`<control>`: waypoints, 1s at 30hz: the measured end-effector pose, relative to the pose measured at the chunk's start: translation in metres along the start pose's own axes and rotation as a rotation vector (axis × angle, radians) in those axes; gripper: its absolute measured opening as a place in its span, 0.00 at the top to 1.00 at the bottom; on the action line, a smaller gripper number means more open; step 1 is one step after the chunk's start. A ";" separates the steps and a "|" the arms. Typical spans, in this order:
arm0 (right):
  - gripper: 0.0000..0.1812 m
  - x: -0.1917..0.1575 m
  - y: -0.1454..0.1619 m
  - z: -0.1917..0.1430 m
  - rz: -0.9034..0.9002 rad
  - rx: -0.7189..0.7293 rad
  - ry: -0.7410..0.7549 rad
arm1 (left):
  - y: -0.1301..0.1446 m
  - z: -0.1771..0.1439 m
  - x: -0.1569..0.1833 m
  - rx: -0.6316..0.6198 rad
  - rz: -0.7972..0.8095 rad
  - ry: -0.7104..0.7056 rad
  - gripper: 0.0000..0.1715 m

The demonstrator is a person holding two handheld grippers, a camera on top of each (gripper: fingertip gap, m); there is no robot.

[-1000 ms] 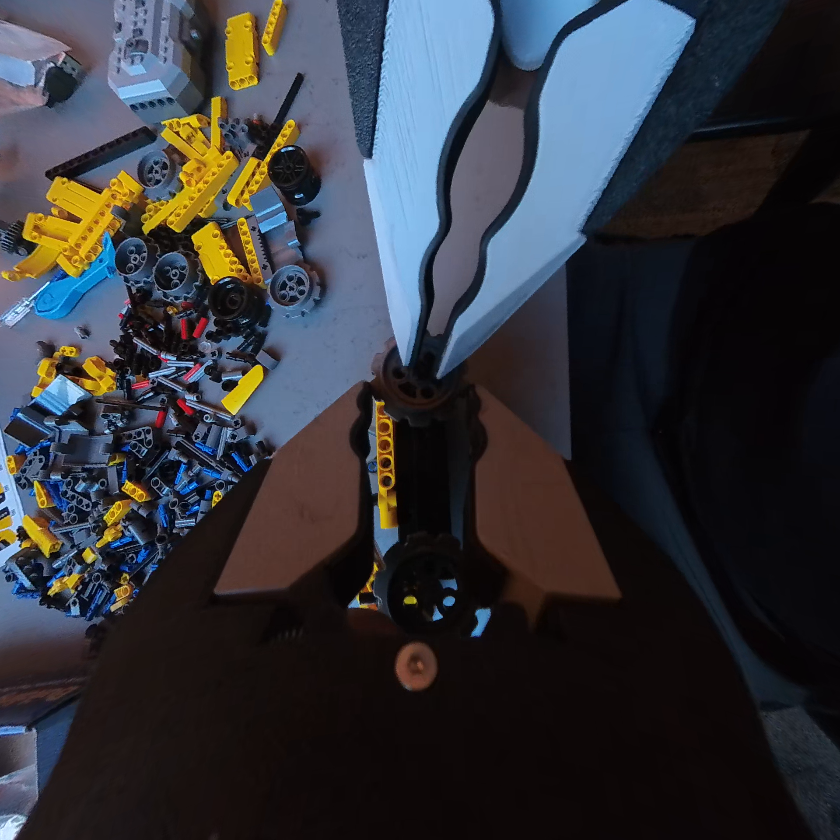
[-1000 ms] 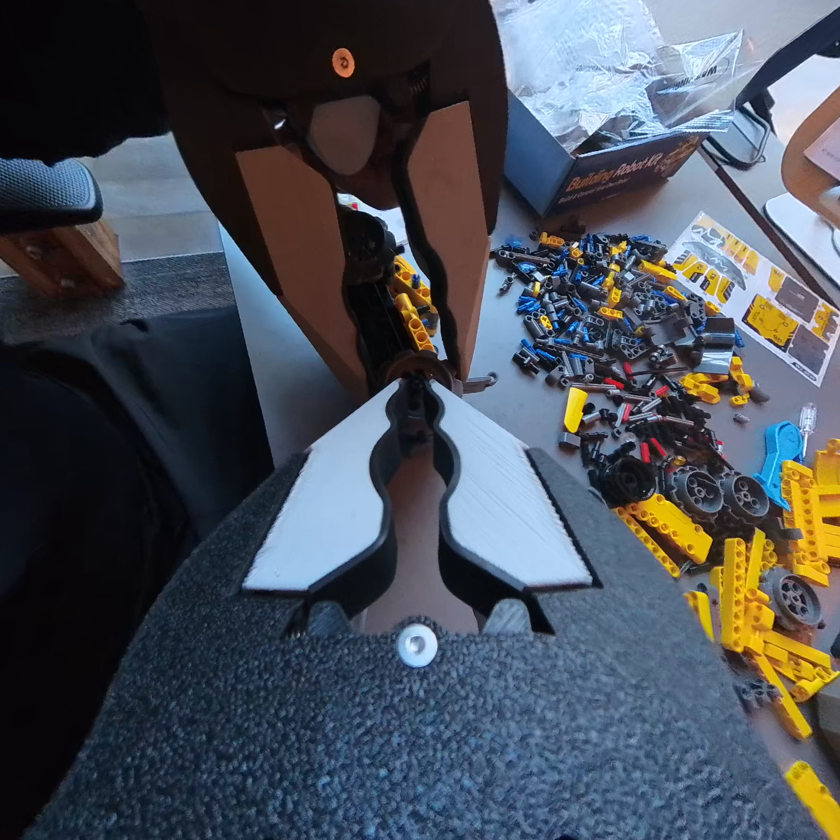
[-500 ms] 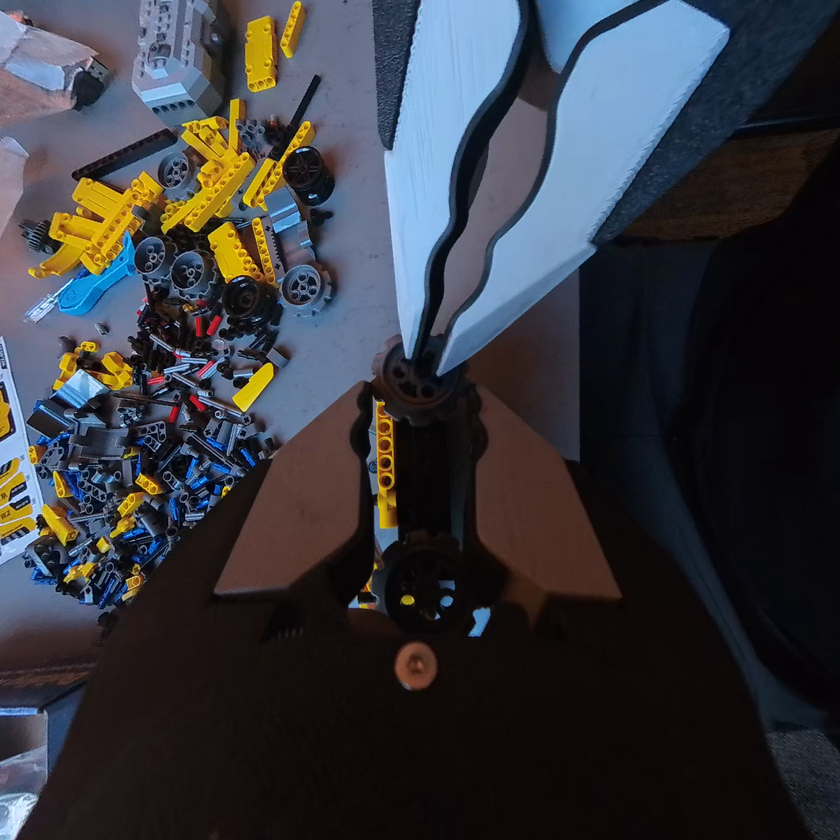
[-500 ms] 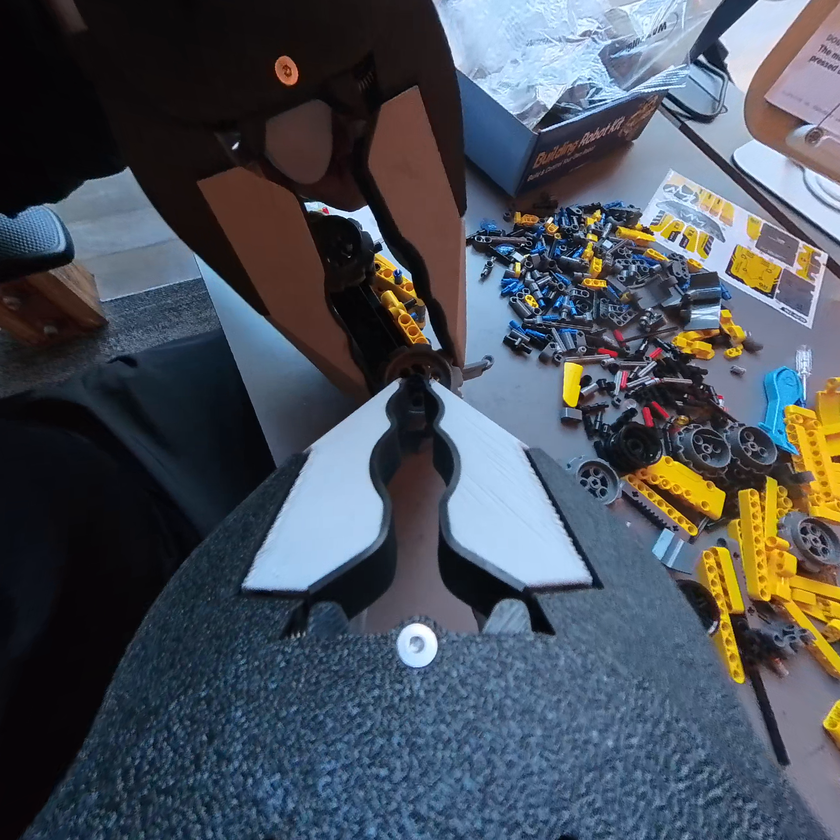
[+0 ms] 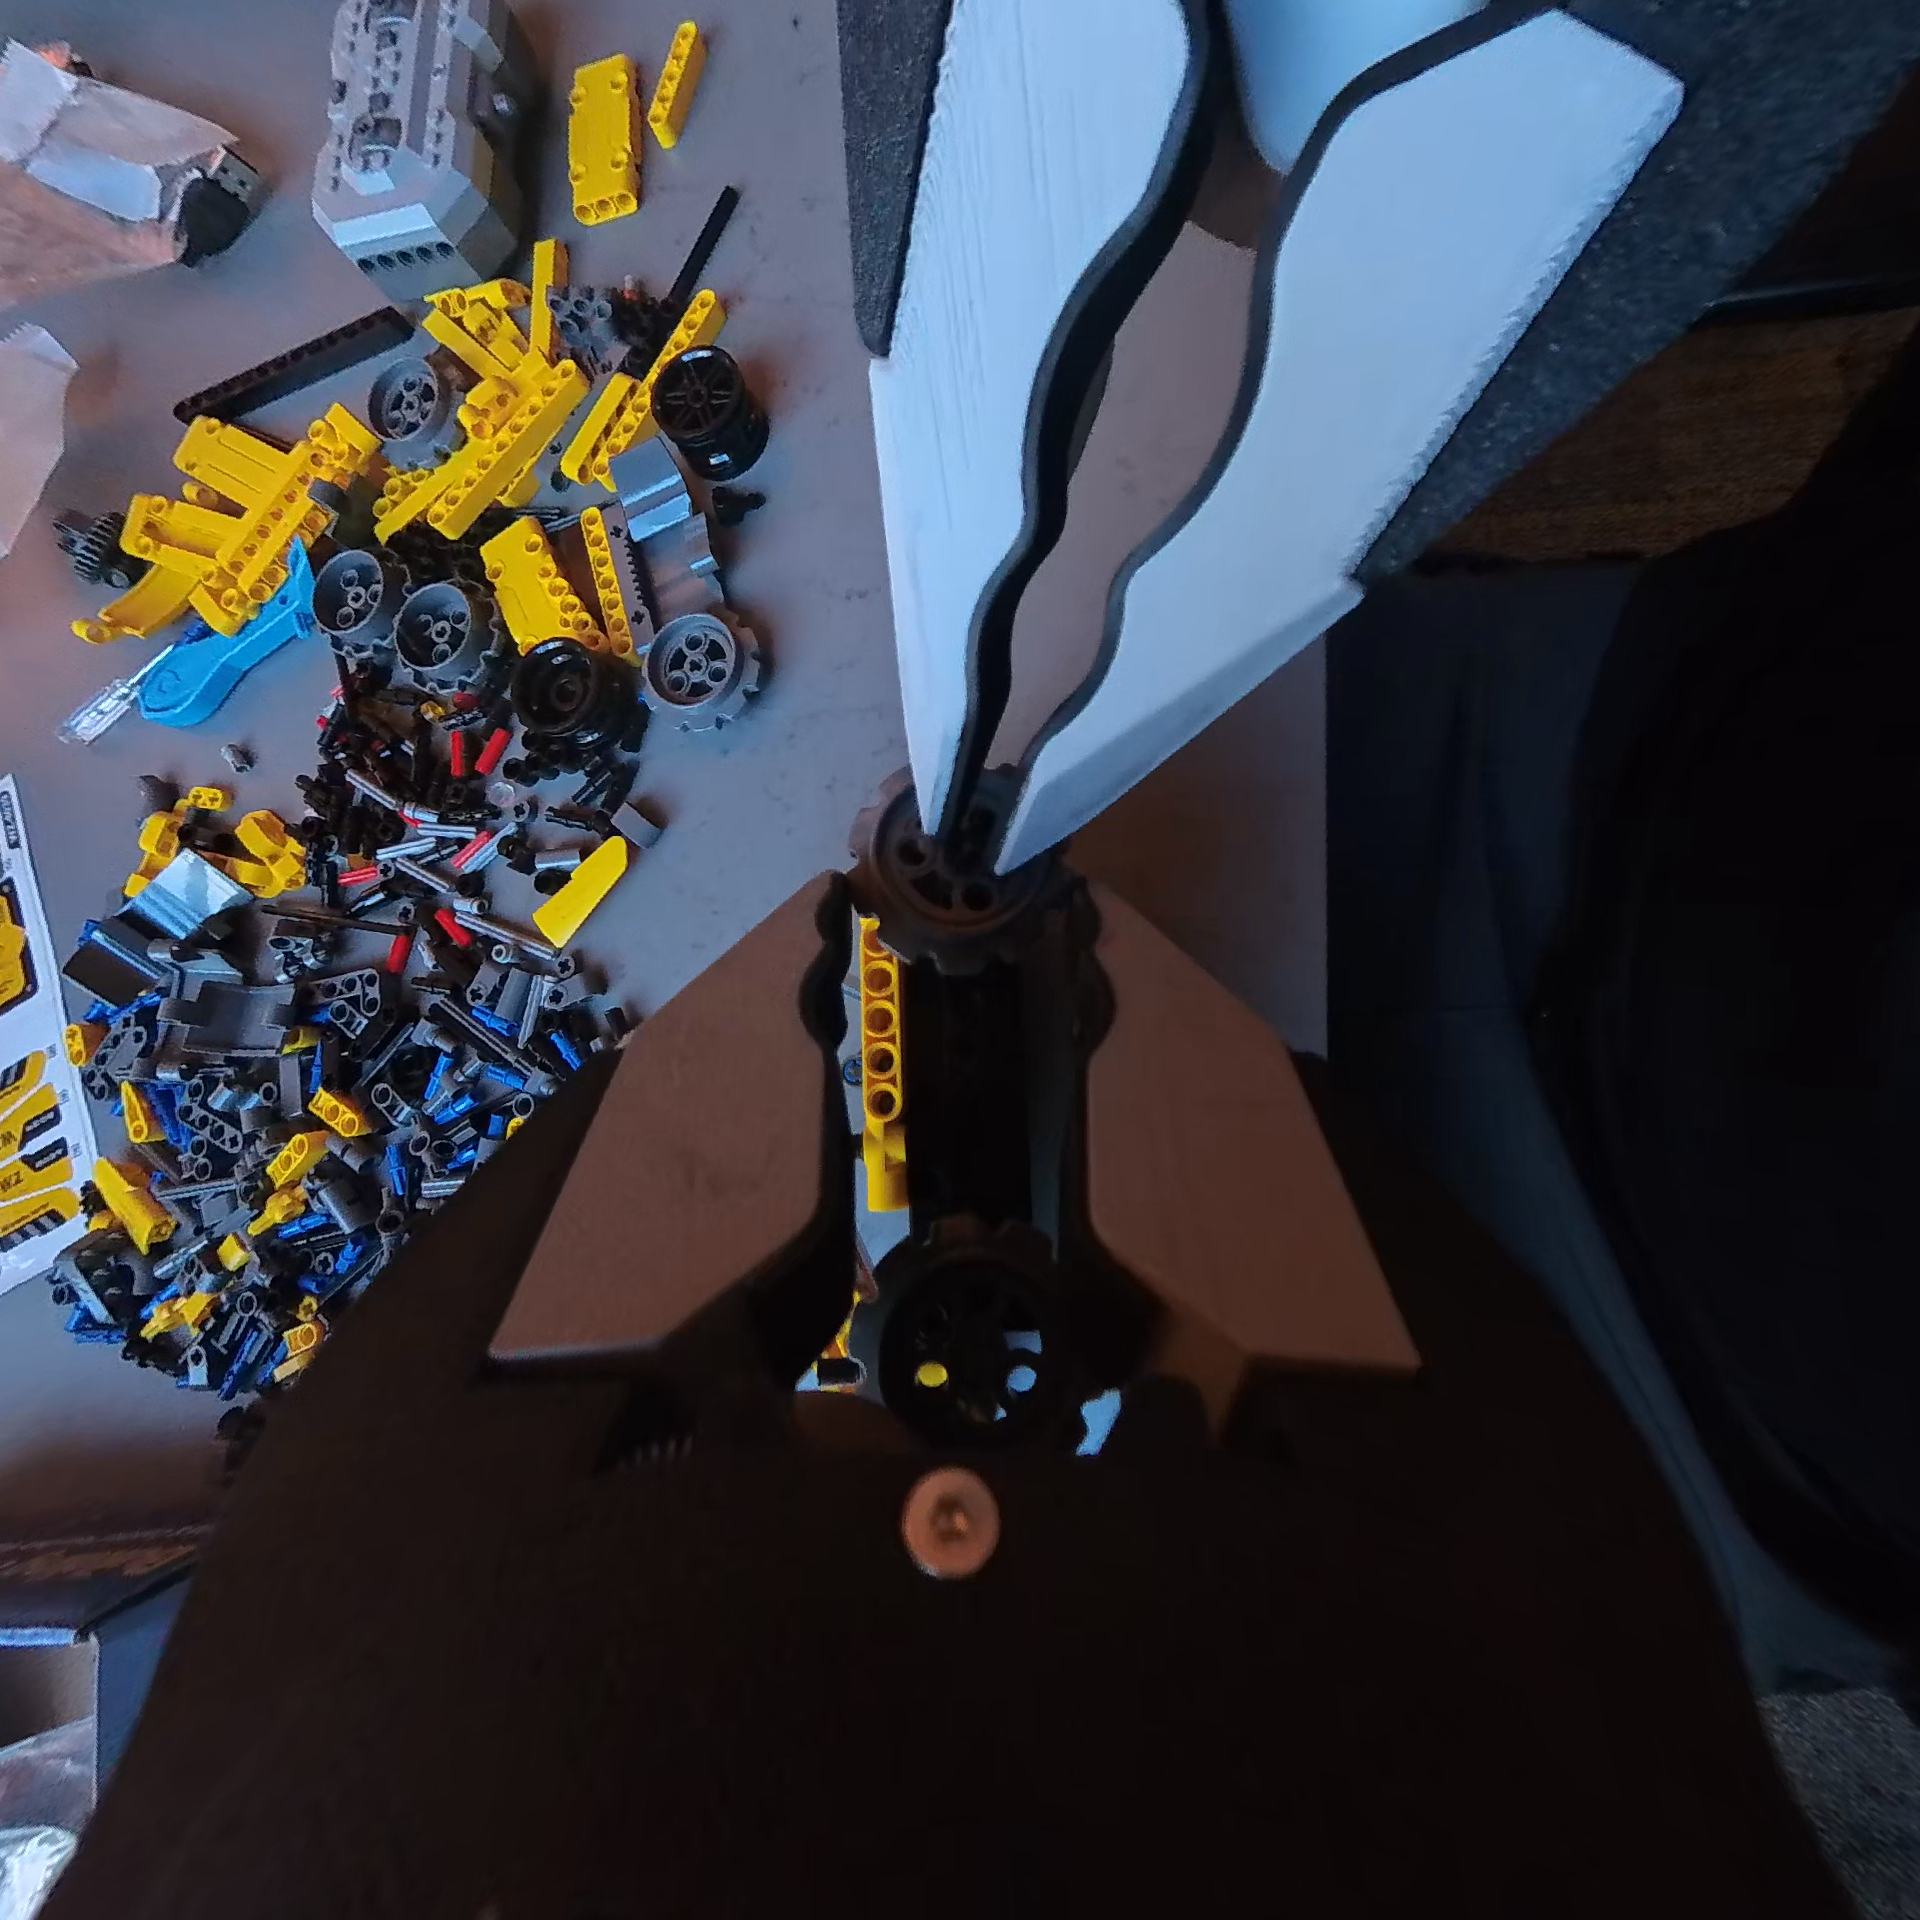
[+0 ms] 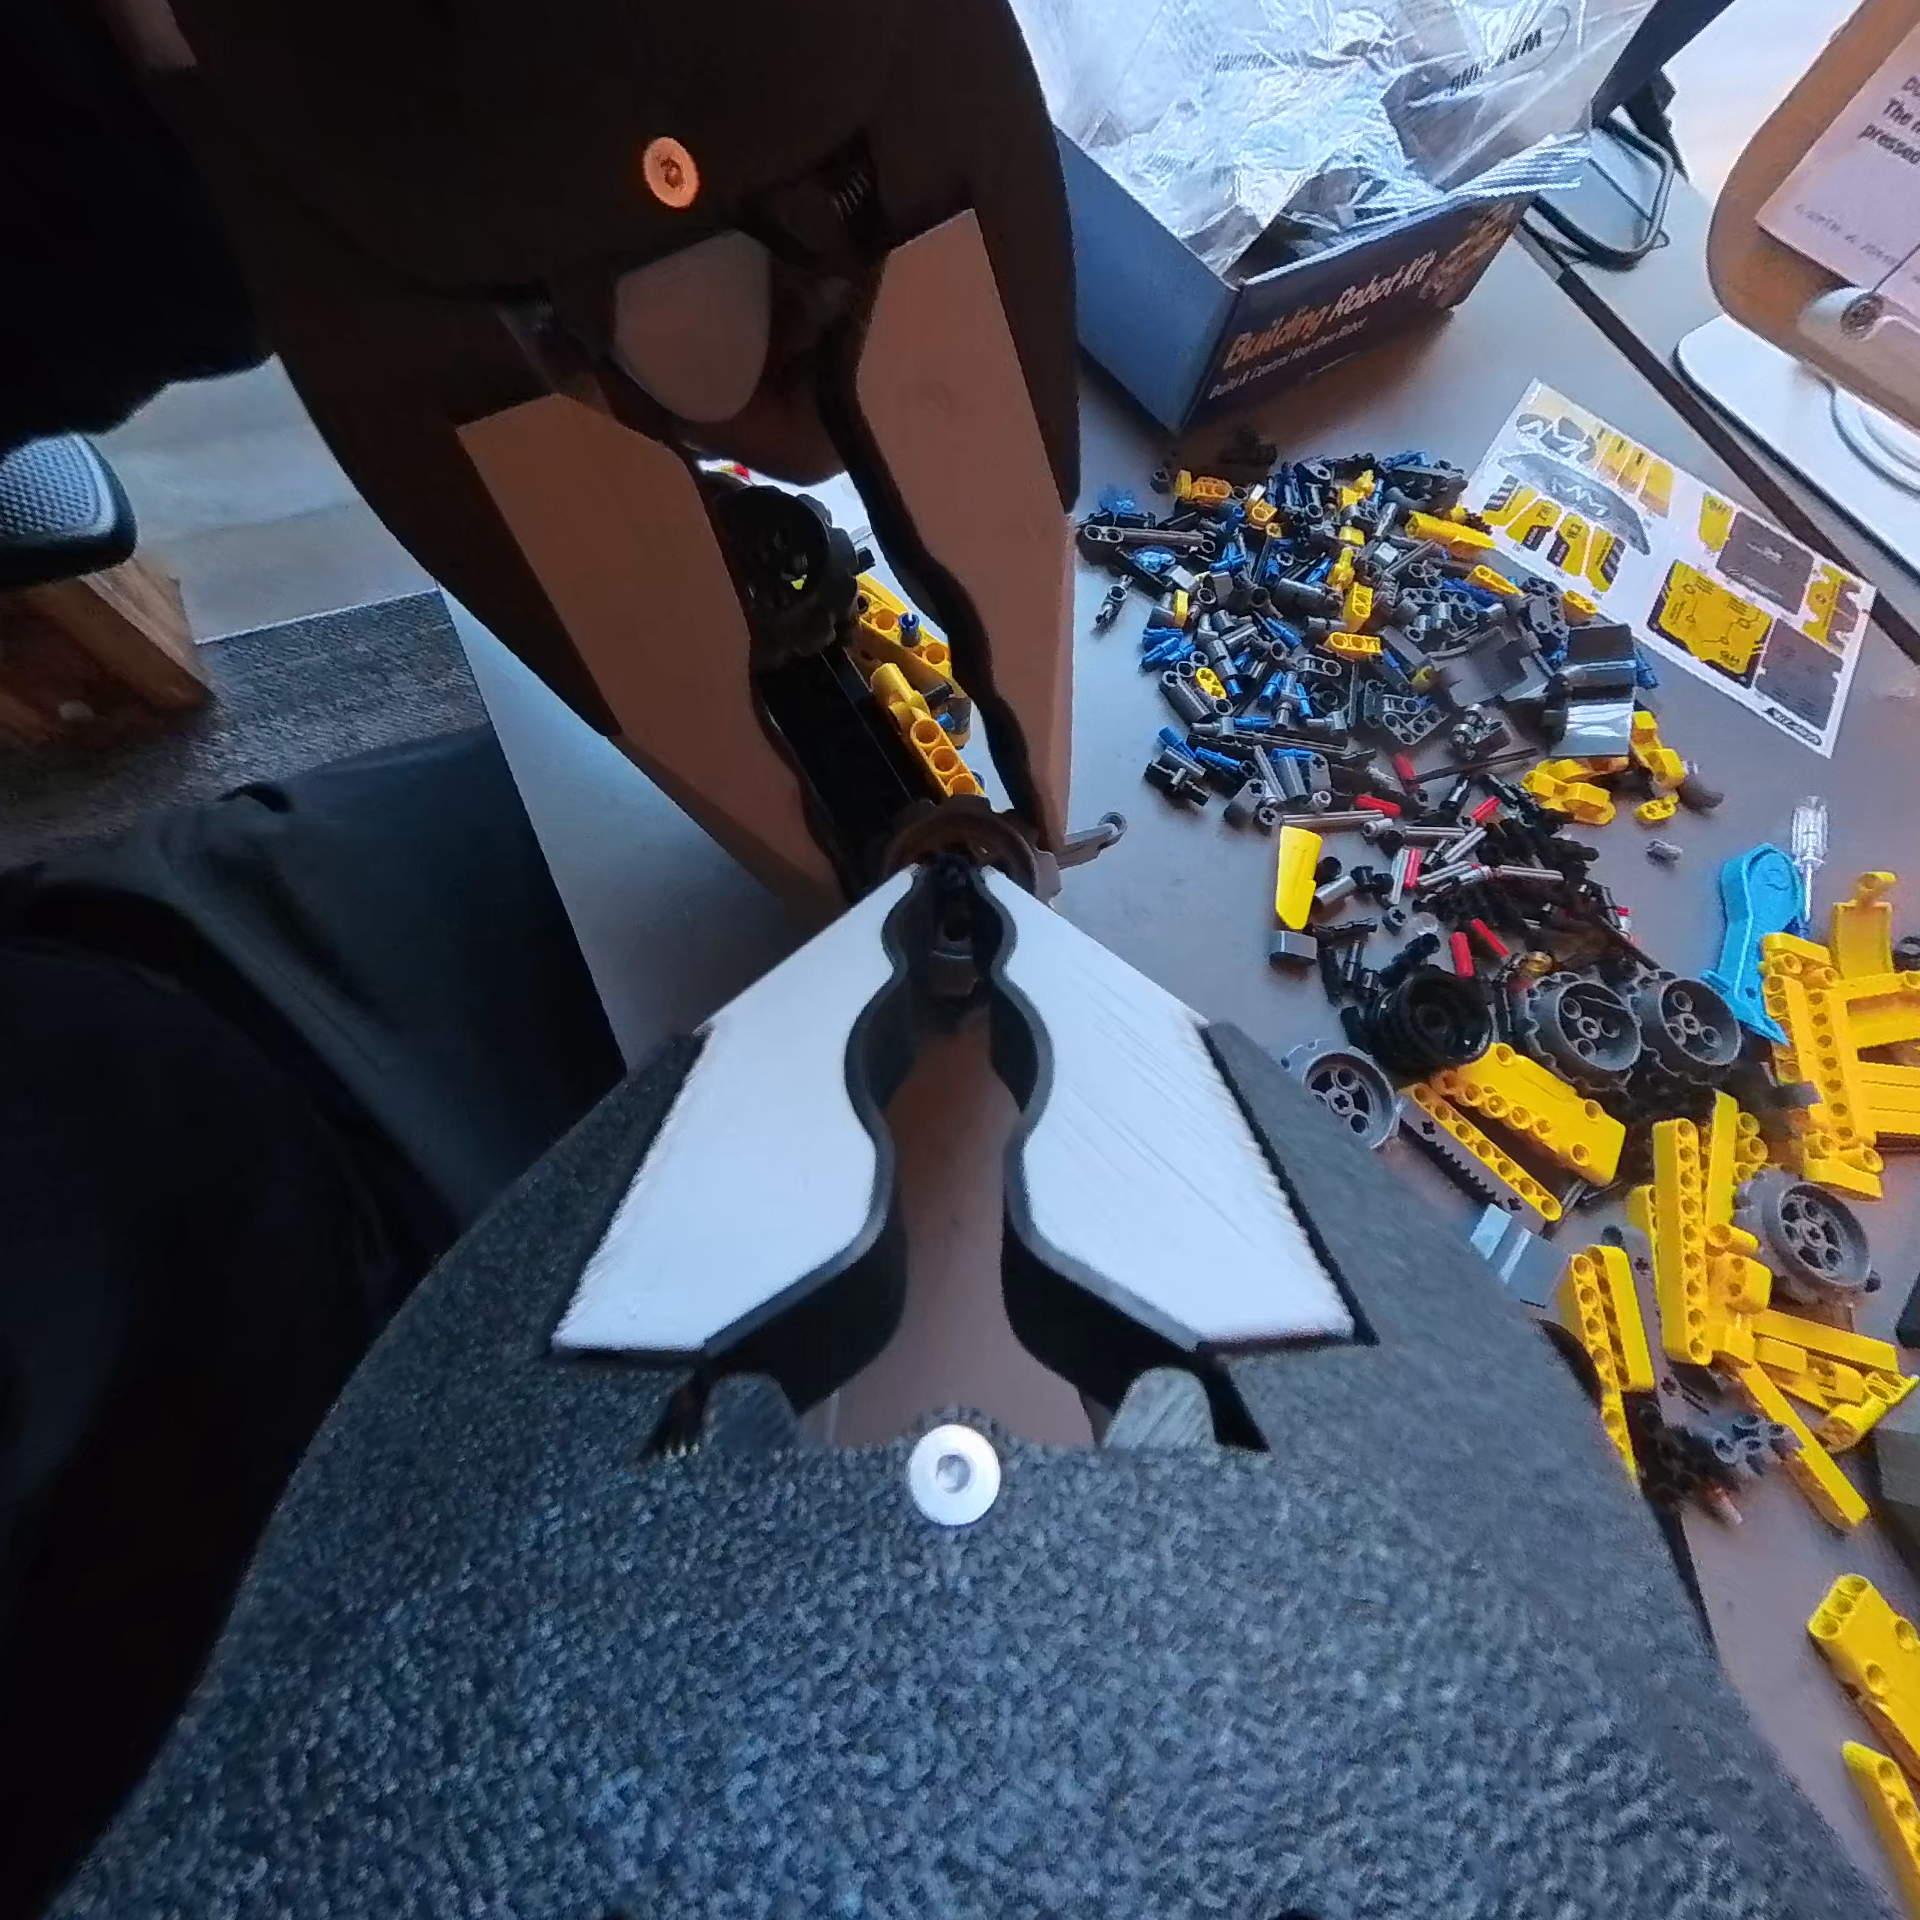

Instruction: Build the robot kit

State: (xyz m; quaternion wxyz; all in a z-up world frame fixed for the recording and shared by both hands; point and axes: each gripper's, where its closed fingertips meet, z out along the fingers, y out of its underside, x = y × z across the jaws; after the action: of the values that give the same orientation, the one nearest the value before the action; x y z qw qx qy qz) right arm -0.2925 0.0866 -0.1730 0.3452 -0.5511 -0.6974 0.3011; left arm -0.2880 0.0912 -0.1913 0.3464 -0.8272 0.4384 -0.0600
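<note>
My left gripper (image 5: 956, 925), with brown fingers, is shut on a black and yellow beam assembly (image 5: 883, 1039) held lengthwise between its fingers. A black wheel (image 5: 966, 1340) sits at the assembly's rear end and a grey toothed wheel (image 5: 935, 873) at its front end. My right gripper (image 6: 948, 888), with white fingers, faces it tip to tip. Its tips are shut on a small dark pin (image 6: 948, 935) at the hub of the toothed wheel (image 6: 961, 831). Both are held above the table's near edge. The right gripper (image 5: 977, 821) also shows in the left wrist view, and the left gripper (image 6: 935, 847) in the right wrist view.
A spread of loose yellow beams (image 6: 1704, 1164), wheels (image 6: 1434, 1018), and small blue and black pins (image 6: 1299, 644) covers the table (image 5: 810, 582). A blue tool (image 6: 1756, 914), a sticker sheet (image 6: 1683, 582), a box with plastic bags (image 6: 1340, 301) and a grey block (image 5: 416, 135) lie around it. Dark clothing (image 6: 208, 1143) is beside the edge. Less than 4 cm separates the two grippers' tips.
Both grippers keep their hold and stay tip to tip. Together they have drifted slightly over the table, so the pile has shifted in both views.
</note>
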 end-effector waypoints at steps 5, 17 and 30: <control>0.97 0.001 0.000 0.000 0.035 -0.005 0.002 | 0.000 0.000 0.000 0.006 -0.004 -0.003 0.77; 0.97 0.001 0.001 -0.001 0.090 0.022 0.029 | 0.000 0.000 0.000 0.012 -0.008 -0.016 0.78; 0.97 0.001 0.000 0.000 0.074 0.024 0.038 | -0.001 0.001 -0.001 0.013 -0.005 -0.025 0.77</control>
State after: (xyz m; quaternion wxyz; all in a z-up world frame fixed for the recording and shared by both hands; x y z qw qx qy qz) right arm -0.2924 0.0874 -0.1731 0.3537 -0.5780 -0.6661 0.3115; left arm -0.2874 0.0927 -0.1914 0.3568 -0.8267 0.4317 -0.0534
